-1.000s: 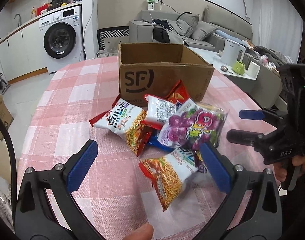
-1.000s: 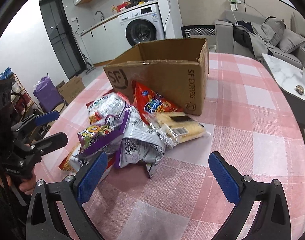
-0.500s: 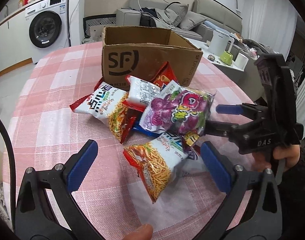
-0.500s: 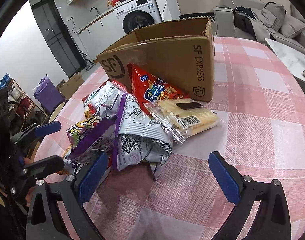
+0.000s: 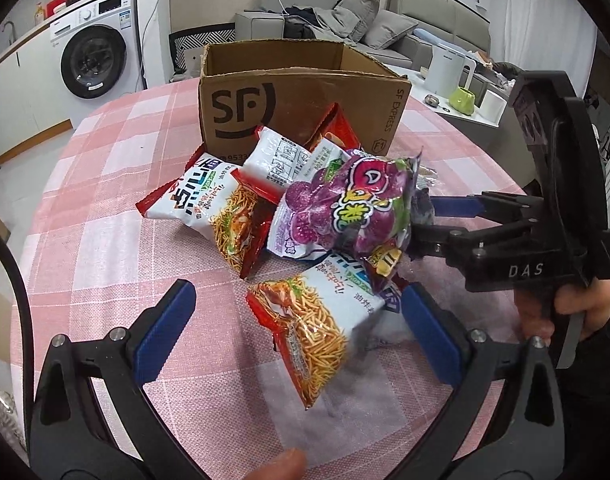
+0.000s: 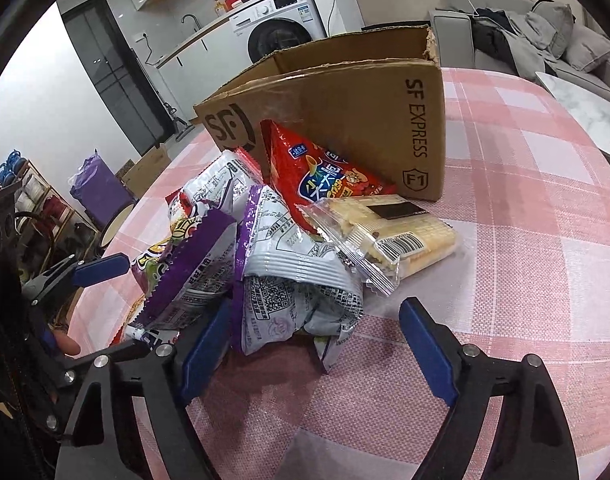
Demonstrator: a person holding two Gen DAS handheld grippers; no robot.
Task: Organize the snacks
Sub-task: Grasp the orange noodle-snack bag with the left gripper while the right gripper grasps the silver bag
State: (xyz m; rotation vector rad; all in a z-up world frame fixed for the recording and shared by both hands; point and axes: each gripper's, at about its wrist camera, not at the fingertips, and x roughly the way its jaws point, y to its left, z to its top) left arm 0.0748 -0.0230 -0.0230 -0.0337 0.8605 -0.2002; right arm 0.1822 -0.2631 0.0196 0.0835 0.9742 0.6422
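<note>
A pile of snack bags lies on the pink checked tablecloth [image 5: 105,240] in front of an open SF cardboard box [image 5: 289,92]. My left gripper [image 5: 301,320] is open around the near noodle snack bag [image 5: 317,328]. A purple grape candy bag [image 5: 345,208] tops the pile, with a second noodle bag [image 5: 217,208] to its left. My right gripper [image 6: 317,340] is open around a grey-and-purple bag [image 6: 289,276] at the pile's edge; in the left wrist view its fingers [image 5: 457,208] reach the pile from the right. A red chip bag [image 6: 317,176] and a clear cracker pack [image 6: 389,232] lie by the box [image 6: 345,100].
A washing machine [image 5: 97,60] stands at the back left, a sofa [image 5: 345,20] behind the box. A side table to the right holds a white kettle [image 5: 449,72] and a green cup [image 5: 463,100]. The round table's edge curves close on the left.
Both grippers have moved in toward the pile. The left now frames the near noodle bag; the right now reaches the grey-and-purple bag. Both have stayed open.
</note>
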